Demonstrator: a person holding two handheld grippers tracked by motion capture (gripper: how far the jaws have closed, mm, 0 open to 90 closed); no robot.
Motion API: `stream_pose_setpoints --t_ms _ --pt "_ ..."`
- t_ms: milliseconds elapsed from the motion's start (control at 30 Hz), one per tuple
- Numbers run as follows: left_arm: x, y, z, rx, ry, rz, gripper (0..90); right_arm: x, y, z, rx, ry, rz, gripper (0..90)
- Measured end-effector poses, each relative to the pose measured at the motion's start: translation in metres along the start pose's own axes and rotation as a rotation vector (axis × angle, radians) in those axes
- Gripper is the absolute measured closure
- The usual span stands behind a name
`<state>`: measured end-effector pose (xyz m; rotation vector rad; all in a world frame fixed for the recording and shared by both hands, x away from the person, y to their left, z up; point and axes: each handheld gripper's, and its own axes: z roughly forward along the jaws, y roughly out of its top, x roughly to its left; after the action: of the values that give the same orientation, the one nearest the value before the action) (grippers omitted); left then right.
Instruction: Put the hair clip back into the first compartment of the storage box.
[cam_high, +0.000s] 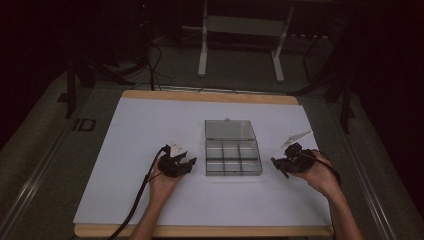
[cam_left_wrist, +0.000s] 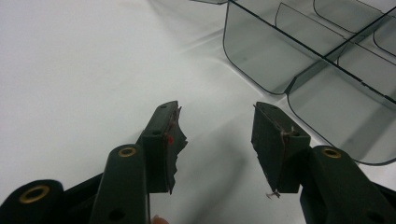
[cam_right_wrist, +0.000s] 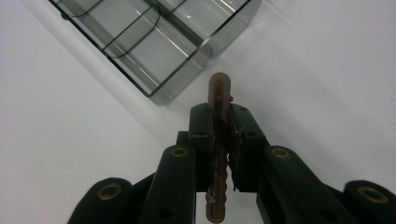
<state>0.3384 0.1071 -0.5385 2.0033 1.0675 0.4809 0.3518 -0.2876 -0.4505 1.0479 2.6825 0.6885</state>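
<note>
A clear smoky compartment box (cam_high: 233, 157) lies open in the middle of the white sheet, its lid (cam_high: 229, 129) folded back flat behind it. Its compartments look empty. My left gripper (cam_high: 190, 164) rests just left of the box, jaws open with nothing between them (cam_left_wrist: 217, 135); the box's near corner (cam_left_wrist: 289, 56) is ahead to the right. My right gripper (cam_high: 276, 165) sits right of the box, shut on a thin brown ribbed piece (cam_right_wrist: 218, 88) that sticks out past its fingertips (cam_right_wrist: 219, 116) towards the box's corner (cam_right_wrist: 154, 42).
The white sheet (cam_high: 150, 130) covers a wooden table whose edge (cam_high: 200, 231) shows at the front. A white metal stand (cam_high: 240, 30) is on the floor behind the table. A black cable (cam_high: 140, 195) trails from the left gripper.
</note>
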Motion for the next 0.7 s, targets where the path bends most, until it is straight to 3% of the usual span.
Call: stream_pose_setpoints --t_ms 700 --pt "0.0 0.0 0.0 0.002 -0.001 -0.005 52.3 0.007 0.017 -0.003 -0.039 0.01 -0.027 80.8"
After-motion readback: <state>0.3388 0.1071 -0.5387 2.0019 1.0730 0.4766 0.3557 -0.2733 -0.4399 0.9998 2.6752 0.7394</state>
